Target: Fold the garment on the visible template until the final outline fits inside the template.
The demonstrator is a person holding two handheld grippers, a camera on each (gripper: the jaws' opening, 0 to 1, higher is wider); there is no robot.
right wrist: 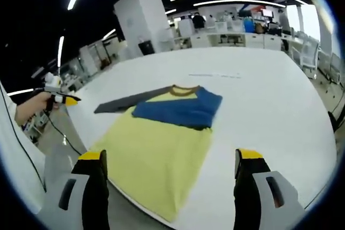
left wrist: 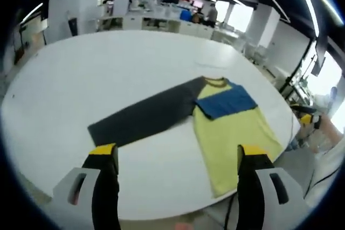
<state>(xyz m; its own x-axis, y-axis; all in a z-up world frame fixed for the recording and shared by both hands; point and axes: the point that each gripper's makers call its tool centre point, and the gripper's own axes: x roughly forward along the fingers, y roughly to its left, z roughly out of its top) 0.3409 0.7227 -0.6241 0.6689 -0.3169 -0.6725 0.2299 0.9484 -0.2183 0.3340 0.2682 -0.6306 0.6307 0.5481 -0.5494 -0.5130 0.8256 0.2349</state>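
A long-sleeved shirt lies flat on the white table (left wrist: 81,90). Its yellow body (left wrist: 229,138) reaches the near table edge. The blue sleeve (left wrist: 226,100) is folded across the chest, and the dark grey sleeve (left wrist: 145,117) stretches out straight to the side. My left gripper (left wrist: 178,153) hovers open above the near edge, short of the shirt, with nothing between its fingers. In the right gripper view the yellow body (right wrist: 156,157), blue sleeve (right wrist: 180,109) and grey sleeve (right wrist: 126,100) lie ahead. My right gripper (right wrist: 170,157) is open over the hem.
Faint thin marks (right wrist: 213,74) run across the table beyond the collar. A hand holds the left gripper (right wrist: 59,98) off the table's side, with a cable hanging from it. The right gripper (left wrist: 307,118) shows past the table edge. Desks, pillars and people stand far behind.
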